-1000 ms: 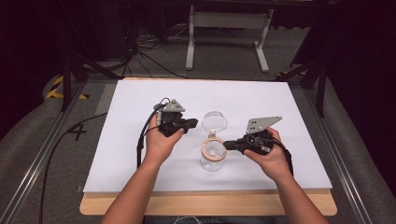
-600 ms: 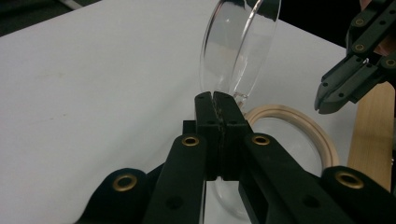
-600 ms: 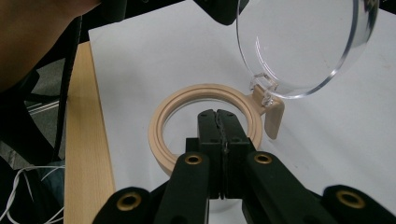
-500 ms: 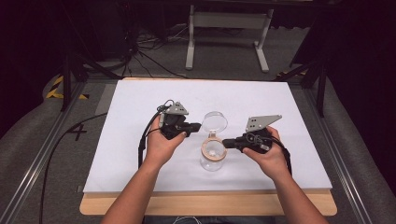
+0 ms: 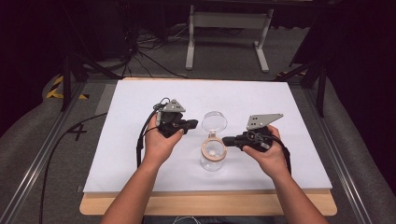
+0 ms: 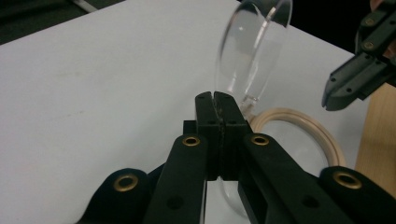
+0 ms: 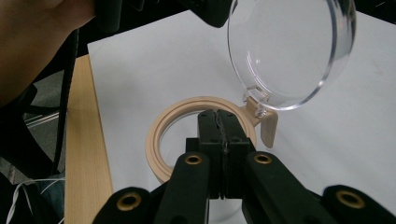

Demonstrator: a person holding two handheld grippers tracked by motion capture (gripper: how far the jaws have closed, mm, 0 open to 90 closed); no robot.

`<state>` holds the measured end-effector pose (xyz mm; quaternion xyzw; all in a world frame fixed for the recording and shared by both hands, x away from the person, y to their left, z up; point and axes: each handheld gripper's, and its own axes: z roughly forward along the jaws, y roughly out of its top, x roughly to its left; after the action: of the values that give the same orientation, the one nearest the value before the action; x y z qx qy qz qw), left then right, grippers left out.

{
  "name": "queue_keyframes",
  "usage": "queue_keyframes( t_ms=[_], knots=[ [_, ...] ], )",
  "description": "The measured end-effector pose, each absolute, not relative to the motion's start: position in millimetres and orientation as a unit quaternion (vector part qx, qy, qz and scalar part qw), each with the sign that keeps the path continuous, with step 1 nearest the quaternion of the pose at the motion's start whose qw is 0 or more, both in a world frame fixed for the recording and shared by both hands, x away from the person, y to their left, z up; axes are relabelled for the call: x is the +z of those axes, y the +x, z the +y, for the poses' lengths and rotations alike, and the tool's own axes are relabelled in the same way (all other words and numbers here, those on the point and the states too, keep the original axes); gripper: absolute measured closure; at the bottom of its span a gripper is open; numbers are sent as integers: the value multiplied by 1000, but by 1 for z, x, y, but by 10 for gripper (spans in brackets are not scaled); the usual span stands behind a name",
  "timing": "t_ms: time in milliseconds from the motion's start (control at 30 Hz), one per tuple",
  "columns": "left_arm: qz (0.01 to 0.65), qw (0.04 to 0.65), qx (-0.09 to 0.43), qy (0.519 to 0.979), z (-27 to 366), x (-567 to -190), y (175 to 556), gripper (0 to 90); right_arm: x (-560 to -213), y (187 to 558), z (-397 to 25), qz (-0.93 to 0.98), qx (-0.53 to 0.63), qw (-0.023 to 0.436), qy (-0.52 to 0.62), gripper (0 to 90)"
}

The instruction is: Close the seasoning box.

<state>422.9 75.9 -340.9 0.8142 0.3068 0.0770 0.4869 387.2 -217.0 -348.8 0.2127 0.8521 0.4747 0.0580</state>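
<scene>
Currently a clear jar [image 5: 213, 158] with a beige rim stands mid-tabletop [image 5: 121, 140], its hinged clear lid [image 5: 214, 122] flipped up. Left hand-held gripper [image 5: 190, 124] sits left of the lid, jaws clenched, nothing between them. Right hand-held gripper [image 5: 228, 141] sits at the rim's right edge, clenched too, also empty.

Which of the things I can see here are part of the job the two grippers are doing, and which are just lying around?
In the job:
clear glass jar with a beige ring rim
its clear round hinged lid, standing open
left gripper, jaws together
right gripper, jaws together

Just about:
white table sheet
grey metal stand on the floor
black cables on the floor
</scene>
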Motion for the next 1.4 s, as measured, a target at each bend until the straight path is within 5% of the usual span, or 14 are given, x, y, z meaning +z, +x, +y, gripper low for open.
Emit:
queue_keyframes(
  t_ms=[933,1400],
  knots=[
    [243,476,90,840,69,-326,404,890,-350,390,-214,851,474,37,225,900],
    [282,424,103,854,101,-324,396,867,-347,386,-218,868,434,11,242,900]
  ],
)
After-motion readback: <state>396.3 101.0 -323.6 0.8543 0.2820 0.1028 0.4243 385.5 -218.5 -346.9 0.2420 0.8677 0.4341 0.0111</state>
